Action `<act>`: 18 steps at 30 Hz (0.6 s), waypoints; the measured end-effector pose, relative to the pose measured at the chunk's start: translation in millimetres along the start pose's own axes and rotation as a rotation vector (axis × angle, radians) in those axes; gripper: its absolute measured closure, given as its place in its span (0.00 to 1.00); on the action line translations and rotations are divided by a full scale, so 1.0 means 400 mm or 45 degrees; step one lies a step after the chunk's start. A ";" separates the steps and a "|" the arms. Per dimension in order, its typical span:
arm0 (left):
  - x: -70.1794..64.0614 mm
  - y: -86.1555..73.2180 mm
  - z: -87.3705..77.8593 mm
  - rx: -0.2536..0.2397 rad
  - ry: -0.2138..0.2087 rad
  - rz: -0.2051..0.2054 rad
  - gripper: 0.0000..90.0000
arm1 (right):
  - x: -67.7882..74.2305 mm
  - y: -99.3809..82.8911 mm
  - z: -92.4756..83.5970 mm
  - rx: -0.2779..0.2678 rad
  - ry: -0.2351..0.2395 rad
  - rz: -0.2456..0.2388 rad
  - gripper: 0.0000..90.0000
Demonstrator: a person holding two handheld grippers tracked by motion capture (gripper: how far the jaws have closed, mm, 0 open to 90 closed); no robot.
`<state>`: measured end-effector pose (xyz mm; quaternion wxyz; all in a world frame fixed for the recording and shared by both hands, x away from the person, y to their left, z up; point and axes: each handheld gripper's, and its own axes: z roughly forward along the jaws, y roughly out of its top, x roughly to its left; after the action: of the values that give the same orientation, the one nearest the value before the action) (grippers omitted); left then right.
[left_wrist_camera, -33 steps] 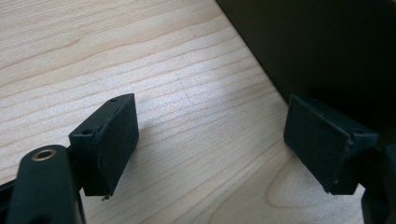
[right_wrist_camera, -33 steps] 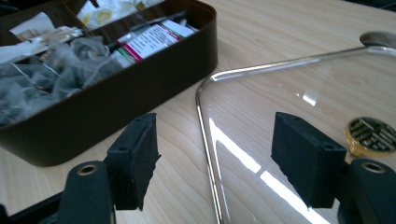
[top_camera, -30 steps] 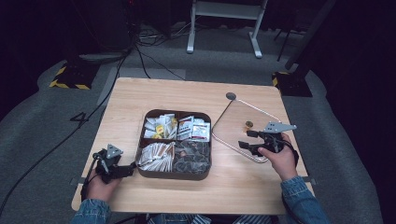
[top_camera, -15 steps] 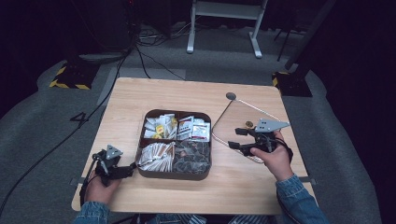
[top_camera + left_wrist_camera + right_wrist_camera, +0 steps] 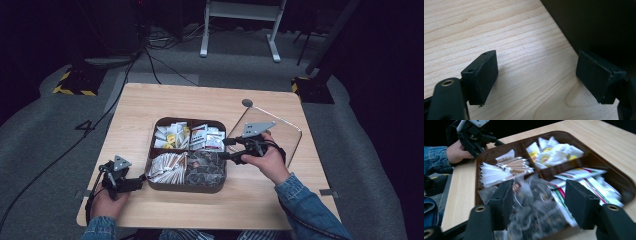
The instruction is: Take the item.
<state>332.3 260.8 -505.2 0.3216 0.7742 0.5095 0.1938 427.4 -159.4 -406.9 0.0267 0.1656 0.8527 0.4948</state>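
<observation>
Currently the wooden table (image 5: 200,100) carries a brown four-compartment tray (image 5: 218,186) of sachets. Right gripper (image 5: 227,150), jaws spread and empty, hovers at the tray's right edge over the clear packets (image 5: 536,202); judged step: approach. Next: descend, close on one packet. Left gripper (image 5: 141,181), jaws spread, rests beside the tray's left wall. Sachet printing unreadable.

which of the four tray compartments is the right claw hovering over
The near-right compartment, holding clear dark-filled packets; the right claw hangs open at its edge, while the others hold paper sachets.
</observation>
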 end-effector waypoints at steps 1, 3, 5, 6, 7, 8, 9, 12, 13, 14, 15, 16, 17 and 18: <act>0.000 0.000 0.000 -0.001 0.002 -0.002 0.21 | 0.003 0.009 0.012 0.011 0.013 -0.007 0.49; -0.001 0.000 0.000 -0.001 0.004 -0.005 0.21 | 0.016 0.037 0.047 0.049 0.042 -0.053 0.53; -0.002 0.000 0.000 0.000 0.007 -0.009 0.21 | 0.021 0.046 0.058 0.065 0.047 -0.068 0.53; -0.002 0.000 0.000 -0.001 0.007 -0.012 0.20 | 0.026 0.056 0.071 0.078 0.052 -0.084 0.54; -0.002 0.000 0.000 -0.001 0.008 -0.012 0.20 | 0.029 0.062 0.078 0.086 0.057 -0.089 0.54; -0.001 0.000 0.000 -0.001 0.005 -0.009 0.21 | 0.032 0.070 0.088 0.096 0.063 -0.096 0.54; -0.001 0.000 0.000 0.000 0.006 -0.010 0.20 | 0.035 0.077 0.097 0.107 0.069 -0.099 0.55; -0.001 0.000 0.000 -0.001 0.007 -0.010 0.20 | 0.045 0.096 0.124 0.136 0.088 -0.093 0.57; -0.001 0.000 0.000 0.000 0.007 -0.010 0.20 | 0.048 0.101 0.134 0.146 0.092 -0.090 0.58; -0.001 0.000 0.000 0.000 0.006 -0.007 0.20 | 0.051 0.105 0.144 0.154 0.096 -0.093 0.59; -0.001 0.000 0.000 0.000 0.006 -0.007 0.20 | 0.056 0.109 0.153 0.162 0.097 -0.100 0.60; -0.001 0.000 0.000 -0.001 0.007 -0.010 0.20 | 0.061 0.113 0.167 0.174 0.099 -0.113 0.61; -0.001 0.000 0.000 0.000 0.006 -0.007 0.20 | 0.065 0.115 0.177 0.182 0.102 -0.121 0.61; -0.001 0.000 0.000 0.000 0.006 -0.007 0.20 | 0.068 0.117 0.184 0.189 0.105 -0.122 0.61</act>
<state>332.1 260.4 -505.2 0.3210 0.7724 0.5123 0.1946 428.9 -68.3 -401.4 0.0028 0.1056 0.8942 0.4350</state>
